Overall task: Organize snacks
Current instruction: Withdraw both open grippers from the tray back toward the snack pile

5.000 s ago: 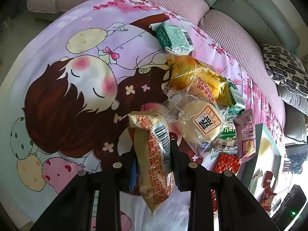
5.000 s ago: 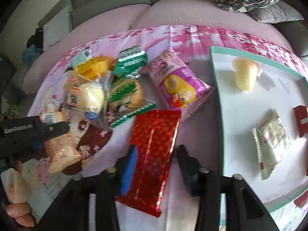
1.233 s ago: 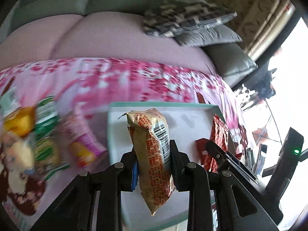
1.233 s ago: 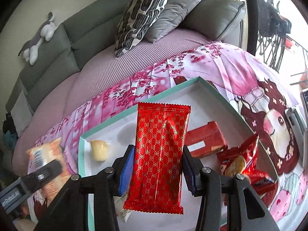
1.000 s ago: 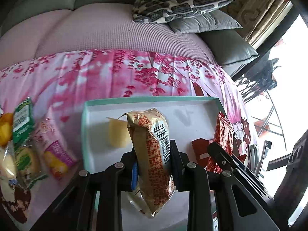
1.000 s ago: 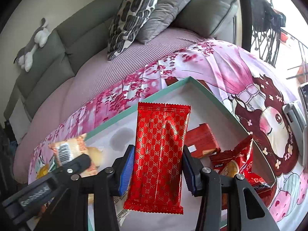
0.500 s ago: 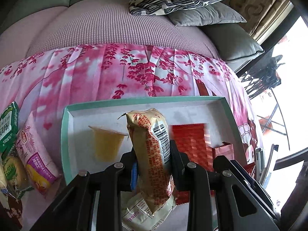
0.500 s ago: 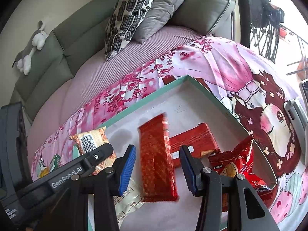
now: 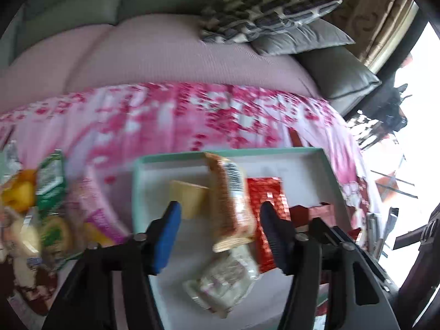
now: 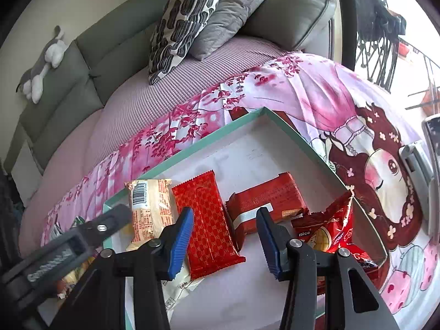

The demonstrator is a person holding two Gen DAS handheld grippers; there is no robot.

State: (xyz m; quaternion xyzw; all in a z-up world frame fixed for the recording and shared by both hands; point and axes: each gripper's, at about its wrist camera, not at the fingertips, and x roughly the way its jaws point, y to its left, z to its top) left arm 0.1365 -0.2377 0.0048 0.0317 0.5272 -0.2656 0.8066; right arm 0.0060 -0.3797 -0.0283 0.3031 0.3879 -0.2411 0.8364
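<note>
1. Inside the teal-rimmed tray (image 10: 192, 154) on the pink cartoon sheet (image 10: 316, 88): tan barcode snack pack (image 9: 232, 200) sits between the left gripper (image 9: 220, 228) pads, touching neither; jaws have just been opening, pack released.
2. Red patterned packet (image 10: 209, 220) lies flat at the pack's 3 o'clock, just beside it.
3. Right gripper (image 10: 224, 238) hangs over that packet's near end, jaws parted and opening a bit further, gripping nothing.
4. Red box (image 10: 266, 198) at 3 o'clock of the packet; torn red bag (image 10: 330, 228) at 4 o'clock.
5. Yellow jelly cup (image 9: 187, 198) at 9 o'clock of the pack, pale wrapper (image 9: 222, 283) at 6.
6. Loose snacks (image 9: 49, 192) outside the tray at 9 o'clock; cushions (image 10: 187, 19) at 12.
</note>
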